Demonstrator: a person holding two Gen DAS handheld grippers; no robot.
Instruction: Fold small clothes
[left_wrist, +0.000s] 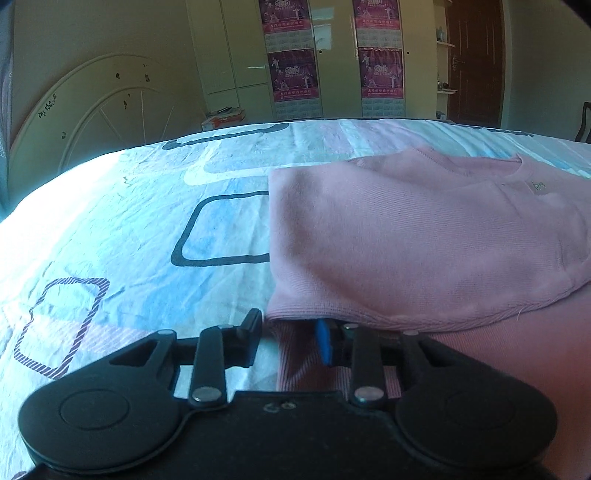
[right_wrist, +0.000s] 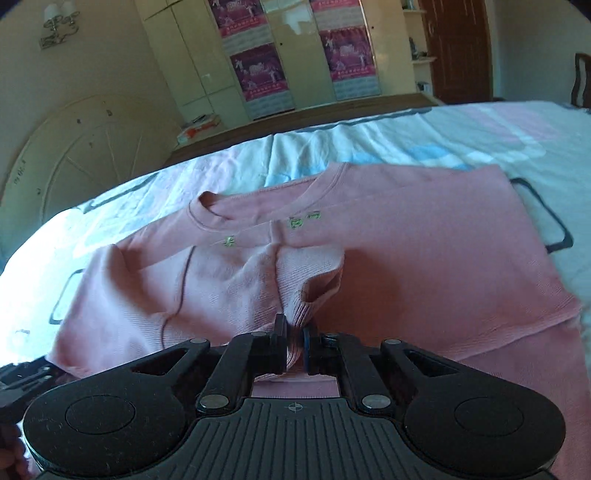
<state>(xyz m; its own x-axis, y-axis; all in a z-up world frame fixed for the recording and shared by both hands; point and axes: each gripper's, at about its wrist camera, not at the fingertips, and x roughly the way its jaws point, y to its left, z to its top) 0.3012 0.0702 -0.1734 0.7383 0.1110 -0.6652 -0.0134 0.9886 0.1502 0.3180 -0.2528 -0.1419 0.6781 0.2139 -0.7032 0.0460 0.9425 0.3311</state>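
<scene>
Folding a pink top (right_wrist: 388, 258) on the bed (left_wrist: 110, 221), most likely the step of bringing the sleeve ends in over the middle.

Left wrist view, starting at 9 o'clock: bed sheet with blue and grey boxes, bare of clothes. At 6 o'clock, left hand-held gripper (left_wrist: 290, 338), fingers a small way apart. Ribbed pink cuff (left_wrist: 295, 354) lying between them, a folded flap of the top just over the tips. Left finger (left_wrist: 251, 328) clear of the cloth, with a gap showing; blue pad on the other finger close to the cuff, maybe touching. No squeeze seen, so not holding yet. From 12 to 3 o'clock, the rest of the pink top, flat, neck hole far off at 2 o'clock.

Right wrist view, starting at 9 o'clock: one sleeve folded in and lying flat. At 12 o'clock, the neck hole and little green marks. At 6 o'clock, right hand-held gripper (right_wrist: 294, 345), almost fully closed, pinching a bunched ribbed cuff (right_wrist: 295, 306) tight between both pads. Cloth pulled up into a ridge toward 12 o'clock. At 3 o'clock, the wide body of the top, smooth on the bed.

Next move, as a guess: close the left side on its cuff, then lay both cuffs down flat on the chest without dragging the top out of shape.
</scene>
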